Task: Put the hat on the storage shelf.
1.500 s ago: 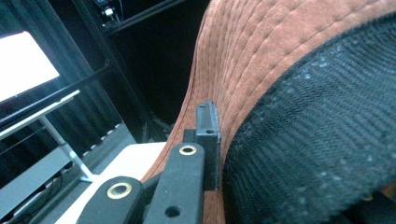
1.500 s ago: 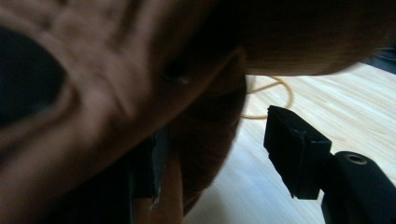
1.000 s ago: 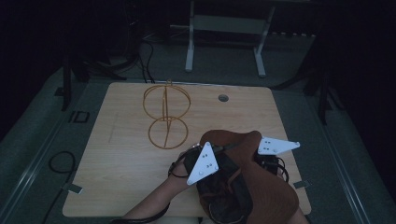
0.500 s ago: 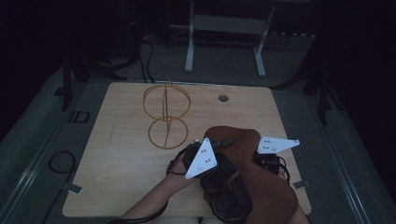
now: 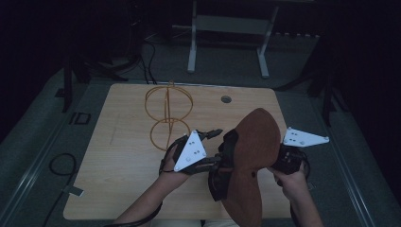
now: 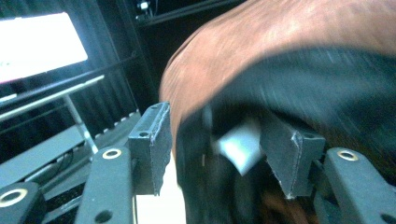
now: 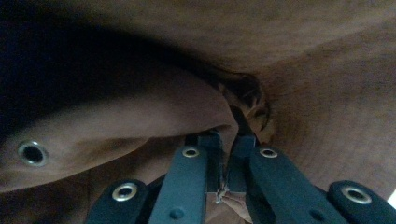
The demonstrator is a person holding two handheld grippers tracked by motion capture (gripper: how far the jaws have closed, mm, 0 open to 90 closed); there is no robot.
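Holding a brown hat (image 5: 255, 156) up at lower centre, above the counter (image 5: 123, 161).
Right gripper (image 7: 227, 154) jaws pinch its fabric; left gripper (image 6: 212, 144) jaws stand apart around its dark edge. Wire stand (image 5: 168, 113) upper left.

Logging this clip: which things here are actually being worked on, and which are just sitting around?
In use:
- brown hat, held up over the table
- right gripper, shut on the hat's brown material
- left gripper, jaws open around the hat's dark edge

Idle:
- gold wire stand, untouched on the wooden table
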